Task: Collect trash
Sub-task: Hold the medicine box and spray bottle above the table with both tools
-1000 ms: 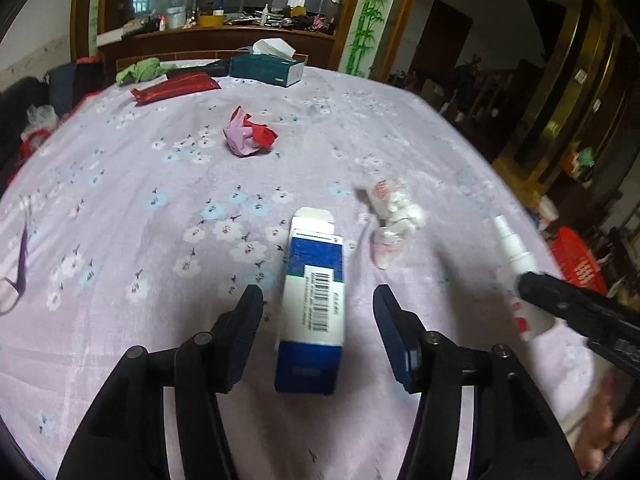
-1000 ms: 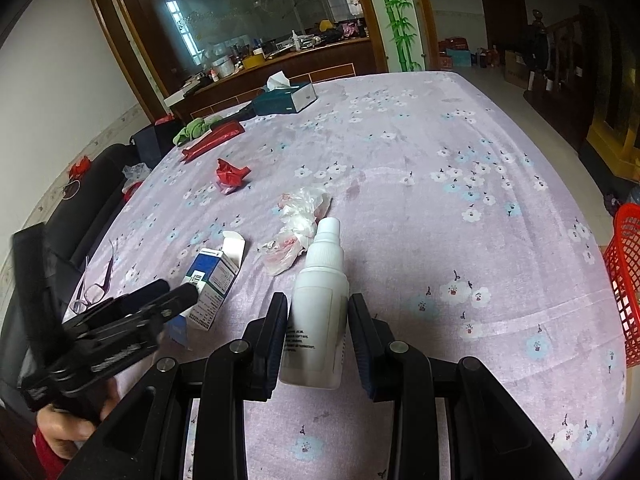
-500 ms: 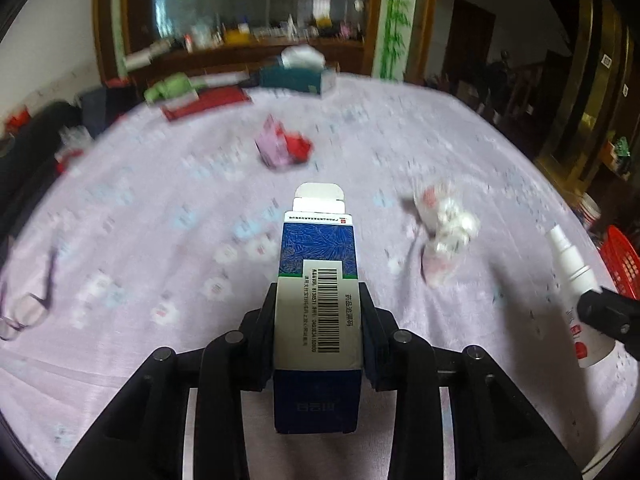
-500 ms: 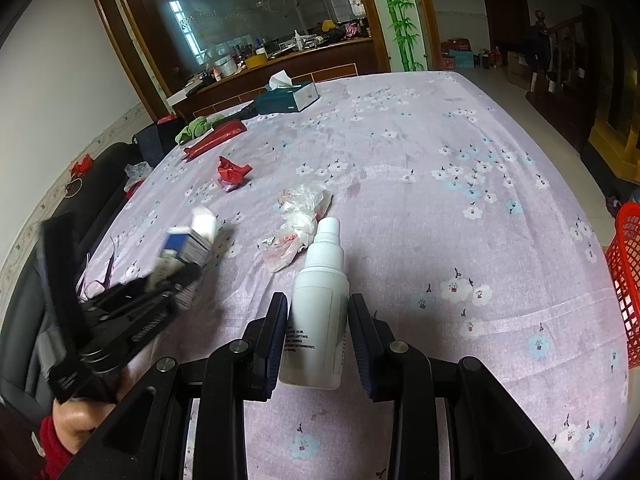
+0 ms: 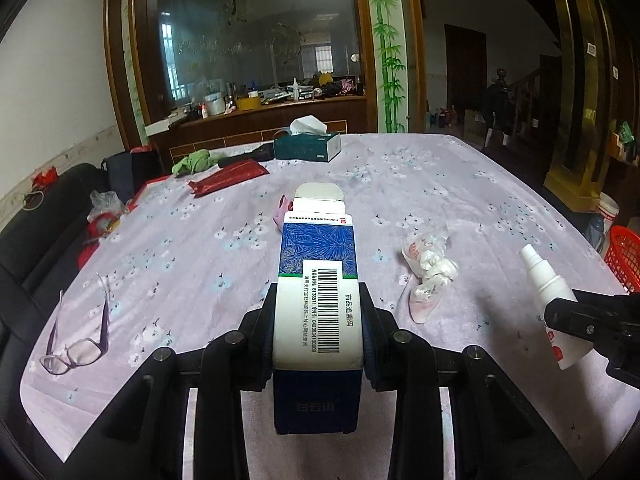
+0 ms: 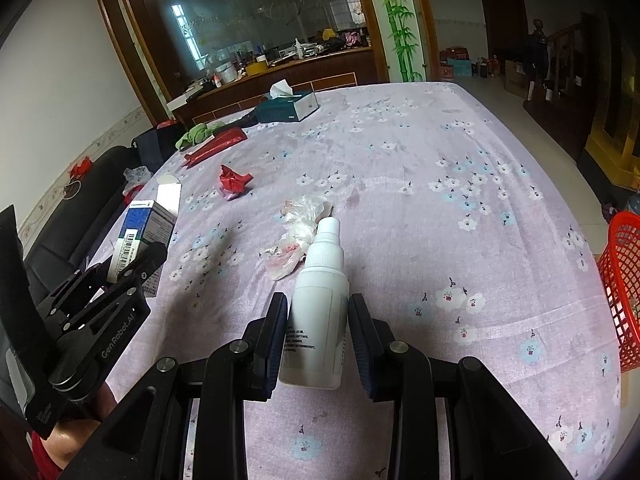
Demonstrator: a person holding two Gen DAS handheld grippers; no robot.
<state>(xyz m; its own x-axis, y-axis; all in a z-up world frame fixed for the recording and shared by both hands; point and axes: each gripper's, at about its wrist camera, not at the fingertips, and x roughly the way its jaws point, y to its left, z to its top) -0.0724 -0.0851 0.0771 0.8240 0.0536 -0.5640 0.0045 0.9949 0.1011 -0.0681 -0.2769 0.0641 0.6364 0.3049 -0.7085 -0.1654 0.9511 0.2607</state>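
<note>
My left gripper (image 5: 318, 320) is shut on a blue and white carton (image 5: 316, 280) with a barcode, held up off the purple flowered tablecloth (image 5: 420, 184); the carton's top flap stands open. In the right wrist view the carton (image 6: 140, 232) sits in the left gripper (image 6: 136, 260) at the left. My right gripper (image 6: 318, 320) is shut on a white spray bottle (image 6: 320, 304), low over the cloth, nozzle pointing away. A crumpled clear wrapper (image 6: 300, 232) lies just past the bottle. Farther back lies a red and pink crumpled wrapper (image 6: 234, 180), half hidden behind the carton in the left wrist view.
A red mesh basket (image 6: 620, 296) stands off the table's right edge. Purple glasses (image 5: 80, 344) lie at the near left. A tissue box (image 5: 308, 146), red packet (image 5: 228, 176) and green cloth (image 5: 196, 160) sit at the far end. A dark sofa (image 5: 36, 240) runs along the left.
My left gripper went from open around the carton lying on the cloth to shut on it, then raised it off the table. The right gripper has kept its hold on the bottle.
</note>
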